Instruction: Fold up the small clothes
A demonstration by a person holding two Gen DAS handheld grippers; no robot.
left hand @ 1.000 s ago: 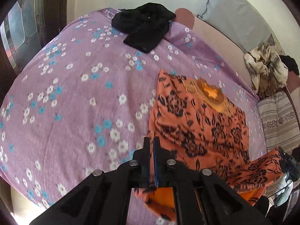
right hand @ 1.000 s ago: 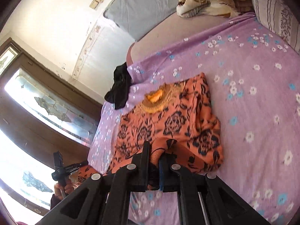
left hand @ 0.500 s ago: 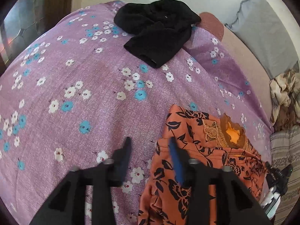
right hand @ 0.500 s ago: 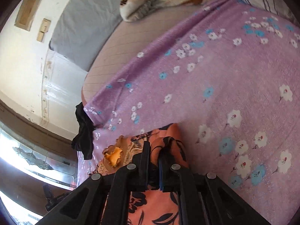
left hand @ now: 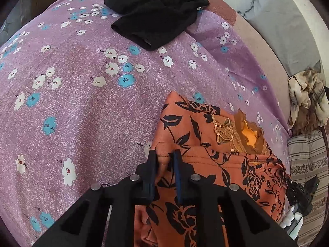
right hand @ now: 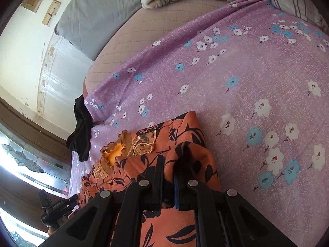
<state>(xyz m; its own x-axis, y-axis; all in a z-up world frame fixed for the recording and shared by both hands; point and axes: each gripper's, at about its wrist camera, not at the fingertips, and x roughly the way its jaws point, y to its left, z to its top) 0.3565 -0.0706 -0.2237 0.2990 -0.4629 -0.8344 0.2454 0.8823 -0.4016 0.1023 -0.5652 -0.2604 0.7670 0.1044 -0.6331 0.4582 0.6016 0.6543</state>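
An orange garment [left hand: 205, 135] with black flowers lies on the purple flowered bedsheet [left hand: 82, 103], its lower part folded up to just below the gold-trimmed neckline [left hand: 248, 135]. My left gripper [left hand: 164, 154] is low over the fold's left corner. Its jaws are closing, with a ridge of orange cloth pinched between them. In the right wrist view my right gripper [right hand: 169, 160] is shut on the bunched right corner of the orange garment [right hand: 185, 135]. The other gripper [right hand: 55, 207] shows at the lower left there.
A black garment [left hand: 156, 18] lies crumpled at the far end of the sheet. A beige patterned blanket [left hand: 306, 103] and a striped pillow [left hand: 304, 160] sit at the right. A grey pillow [right hand: 98, 12] leans on the wall beyond the bare mattress.
Both grippers moved forward and down, carrying the garment's lower part over onto its upper part. The left gripper opened, let go of the cloth, then closed again on the folded edge.
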